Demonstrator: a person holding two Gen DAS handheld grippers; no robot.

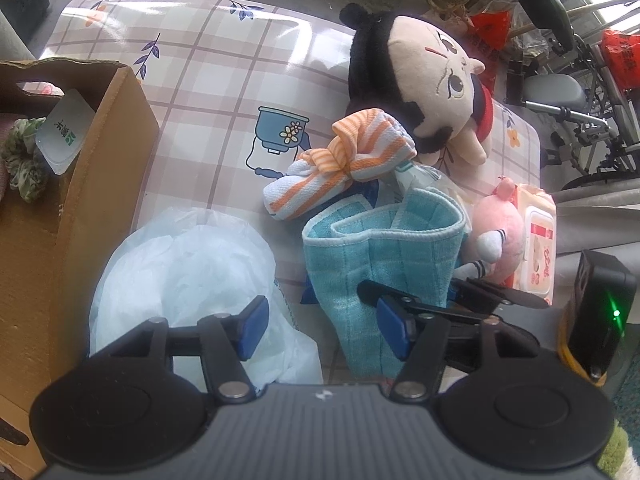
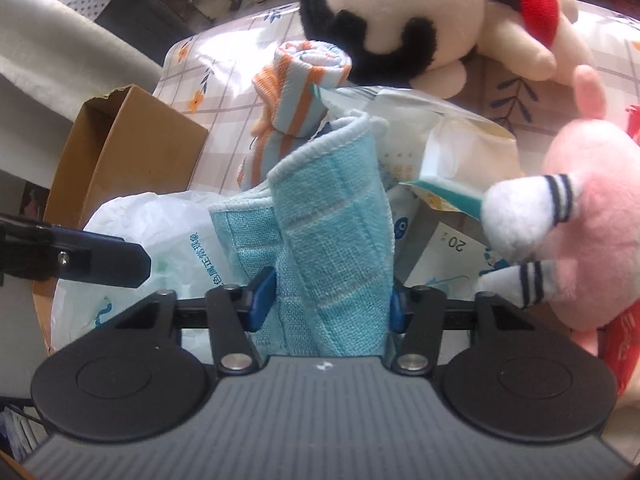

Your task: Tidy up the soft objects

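you are working over a table covered in a glossy checked cloth printed with blue leaves, orange flowers and a blue pot. a cardboard box is standing at its left edge, open at the top, with a green scrunchie and a small clear pack bearing green characters too small to read sitting inside.

the big doll with black hair and a red collar is lying at the far side, its head just beside the knotted orange-striped cloth. a crumpled white plastic bag is lying near the box; blue chinese writing is running down it, but you cannot read it surely. the pink plush toy with striped white feet is sitting on the right, touching a pack of wet wipes with a pink-and-red label whose script is too blurred to read. white paper packets are lying under the cloths; one is showing "20".

your right gripper is pinching the blue towel, which is standing folded in the middle of the pile, its blue pads pressing on both sides. your left gripper is hanging spread wide, holding nothing, one finger over the bag and the other beside the towel.
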